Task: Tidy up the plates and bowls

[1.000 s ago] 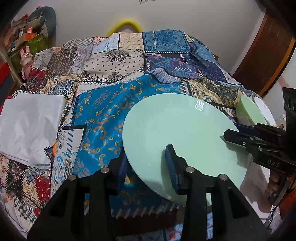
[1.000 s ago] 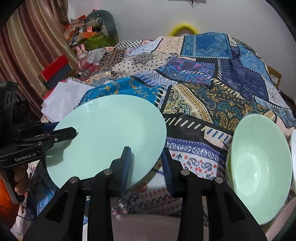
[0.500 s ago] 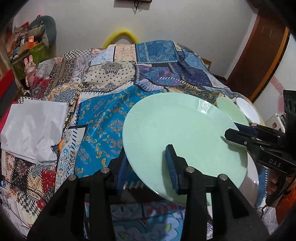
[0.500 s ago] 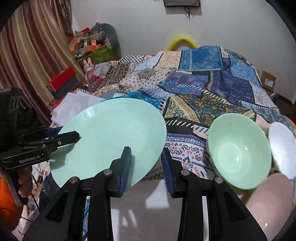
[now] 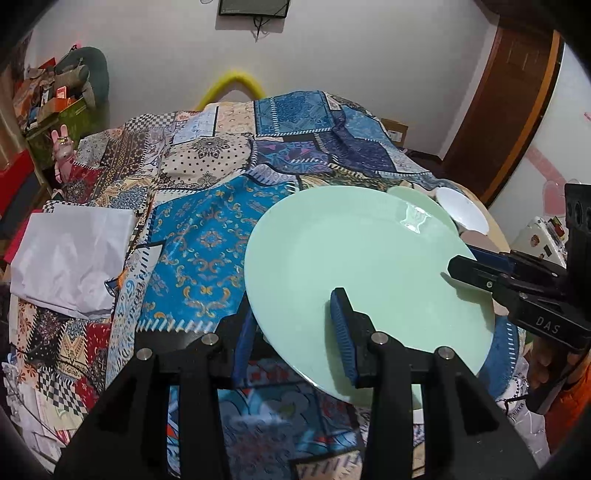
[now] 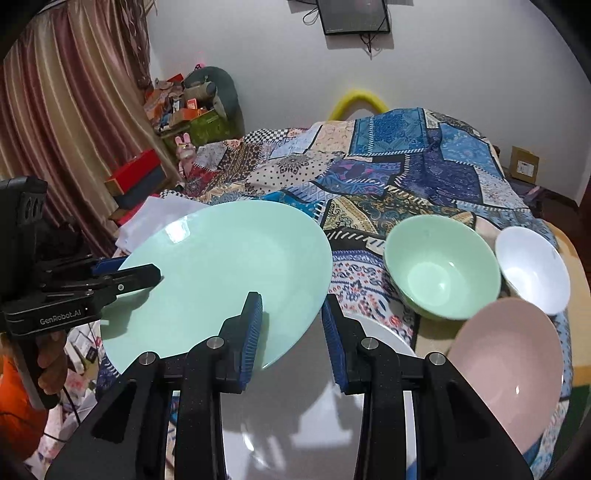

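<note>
over a bed spread with a patchwork quilt (image 6: pixel 424 173), both grippers hold one mint green plate (image 6: pixel 221 280) aloft: the left gripper (image 5: pixel 295 332) and right gripper (image 6: pixel 291 332) each stand narrow, clamped on opposite rims. below sit a white plate (image 6: pixel 388 339), green bowl (image 6: pixel 441 267), white bowl (image 6: pixel 532 269) and pink bowl (image 6: pixel 509 369); striped curtain (image 6: pixel 74 110) at left, wall screen (image 6: pixel 352 14) behind

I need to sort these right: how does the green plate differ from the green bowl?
The green plate is flat and shallow; the green bowl is deep with steep walls. The plate is wider across than the bowl. The plate is held tilted in the air by both tools; the bowl sits upright on the patterned cloth, untouched. Both are plain pale green and empty.
</note>
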Tool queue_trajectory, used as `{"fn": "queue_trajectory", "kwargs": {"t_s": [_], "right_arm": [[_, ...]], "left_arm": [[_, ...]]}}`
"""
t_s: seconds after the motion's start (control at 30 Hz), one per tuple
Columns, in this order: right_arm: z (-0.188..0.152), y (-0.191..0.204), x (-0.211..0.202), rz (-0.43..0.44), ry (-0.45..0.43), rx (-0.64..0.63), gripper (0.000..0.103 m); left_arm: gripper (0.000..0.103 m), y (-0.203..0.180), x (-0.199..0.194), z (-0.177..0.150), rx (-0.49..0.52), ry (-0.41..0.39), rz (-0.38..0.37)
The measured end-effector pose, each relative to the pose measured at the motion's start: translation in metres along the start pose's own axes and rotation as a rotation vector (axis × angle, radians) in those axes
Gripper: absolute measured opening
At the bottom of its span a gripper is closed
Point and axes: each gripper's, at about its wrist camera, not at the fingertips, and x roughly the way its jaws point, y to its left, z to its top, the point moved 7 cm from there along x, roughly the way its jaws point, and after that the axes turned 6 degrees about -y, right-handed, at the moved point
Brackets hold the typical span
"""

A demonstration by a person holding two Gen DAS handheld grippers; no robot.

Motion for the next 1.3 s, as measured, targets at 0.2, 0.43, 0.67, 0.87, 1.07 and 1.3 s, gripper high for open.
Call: {"fn": "queue_trajectory", "kwargs": {"t_s": [0.2, 0.43, 0.67, 0.87, 1.07, 1.3], "right_arm": [[-0.012, -0.008, -0.022, -0.01, -0.021, 0.028, 0.031], [-0.025, -0.017, -0.042, -0.031, -0.032, 0.051, 0.031], [-0.042, -0.027, -0.053, -0.056, -0.027, 0.07, 0.031], [-0.056, -0.035, -0.056, -0.058, -0.019, 0.105, 0.031], [-0.07, -0.041, -0.055, -0.055, -0.009, 0.139, 0.031], [-0.083, -0.051, -0.049, -0.053, 0.016, 0.173, 0.031]], "left_arm": [[0.04, -0.022, -0.013, -0.01, 0.015, -0.002, -0.02], [0.04, -0.047, -0.021, -0.021, 0.044, 0.002, -0.042], [0.04, -0.065, -0.019, -0.032, 0.066, 0.02, -0.058], [0.04, -0.074, -0.011, -0.043, 0.08, 0.042, -0.067], [0.04, -0.079, 0.001, -0.053, 0.088, 0.066, -0.065], [0.04, -0.083, 0.019, -0.063, 0.087, 0.102, -0.064]]}}
